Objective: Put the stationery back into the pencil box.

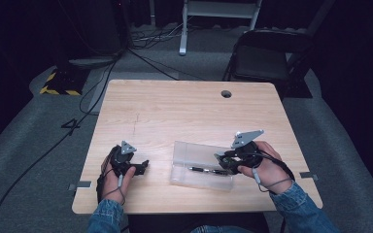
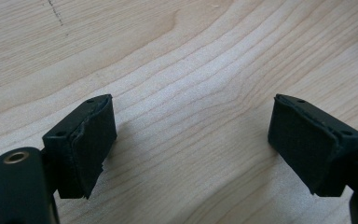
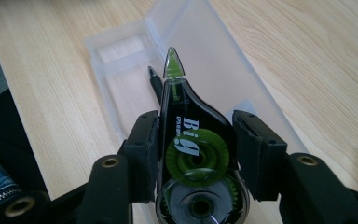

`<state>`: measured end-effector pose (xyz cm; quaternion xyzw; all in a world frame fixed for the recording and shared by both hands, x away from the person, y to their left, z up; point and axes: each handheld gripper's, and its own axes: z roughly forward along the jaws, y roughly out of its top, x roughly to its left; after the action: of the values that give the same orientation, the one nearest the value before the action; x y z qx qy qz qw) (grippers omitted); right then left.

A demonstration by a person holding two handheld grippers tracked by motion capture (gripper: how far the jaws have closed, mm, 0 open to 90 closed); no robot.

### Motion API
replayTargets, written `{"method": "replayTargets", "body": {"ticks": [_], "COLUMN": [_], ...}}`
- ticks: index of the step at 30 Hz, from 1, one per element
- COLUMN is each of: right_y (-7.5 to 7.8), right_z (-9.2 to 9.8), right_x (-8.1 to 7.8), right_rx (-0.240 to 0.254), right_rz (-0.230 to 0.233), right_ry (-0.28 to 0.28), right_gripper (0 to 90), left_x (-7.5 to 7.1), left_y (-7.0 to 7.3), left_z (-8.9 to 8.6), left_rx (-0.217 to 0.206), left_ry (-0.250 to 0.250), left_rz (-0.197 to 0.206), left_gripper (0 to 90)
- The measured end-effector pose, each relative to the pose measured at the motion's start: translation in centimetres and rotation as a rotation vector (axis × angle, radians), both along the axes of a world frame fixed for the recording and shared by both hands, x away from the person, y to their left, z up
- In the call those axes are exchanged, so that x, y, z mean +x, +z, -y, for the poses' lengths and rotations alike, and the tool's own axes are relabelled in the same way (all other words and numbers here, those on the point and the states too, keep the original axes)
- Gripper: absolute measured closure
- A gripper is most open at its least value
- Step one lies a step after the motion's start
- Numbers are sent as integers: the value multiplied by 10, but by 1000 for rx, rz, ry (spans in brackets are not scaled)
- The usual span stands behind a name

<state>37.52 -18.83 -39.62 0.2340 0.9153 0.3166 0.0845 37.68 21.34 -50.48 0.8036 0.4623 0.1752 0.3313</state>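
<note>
**Right gripper clamps correction tape over open clear case**

Right gripper (image 3: 196, 154) has its jaws pressed on both flanks of a black correction-tape dispenser (image 3: 191, 140) with green reels, tip pointing away from the hand. In the high view the right gripper (image 1: 222, 162) sits at the right end of the clear plastic case (image 1: 184, 160), near the table's near edge, right of centre. The dispenser hangs over the case; cannot tell if it touches the case floor.

Case: transparent, lid swung open toward the far side, lying flat. Inside, a dark pen (image 1: 205, 170) lies lengthwise along the tray. In the right gripper view the pen (image 3: 154, 83) shows just left of the dispenser tip, partly hidden behind it.

Left gripper (image 1: 143, 166) rests on the wooden table (image 1: 184, 111) to the left of the case, well apart from it. Its jaws stand wide apart with bare wood between the pads (image 2: 93, 140).

Around: a cable hole (image 1: 226, 93) near the table's far edge, a dark folding chair (image 1: 264, 56) beyond the far right corner, cables on the grey floor at left.
</note>
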Motion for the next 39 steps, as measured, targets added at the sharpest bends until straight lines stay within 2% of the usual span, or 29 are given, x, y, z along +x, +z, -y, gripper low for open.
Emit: {"method": "replayTargets", "body": {"ticks": [6,11,16,19,39], "right_y": [-10,-18,-25,-29,-46], "right_z": [-16,-22,-25,-27,-29], "right_x": [-3,-3,-3,-2,3], "right_rx": [-8,-28,-36,-58,-124], "right_rz": [-17,-34,-51,-56,-86], "right_ry": [63,104,121,145,184], "right_gripper": [534,533,533,533,533], "left_x": [0,0,0,0,0], "left_y": [0,0,0,0,0], "left_z": [0,0,0,0,0], "left_rx": [0,1,1,1,1], "left_ry": [0,0,0,1,0], "left_rz": [0,0,0,0,0], "left_gripper": [156,156,154,154,154]}}
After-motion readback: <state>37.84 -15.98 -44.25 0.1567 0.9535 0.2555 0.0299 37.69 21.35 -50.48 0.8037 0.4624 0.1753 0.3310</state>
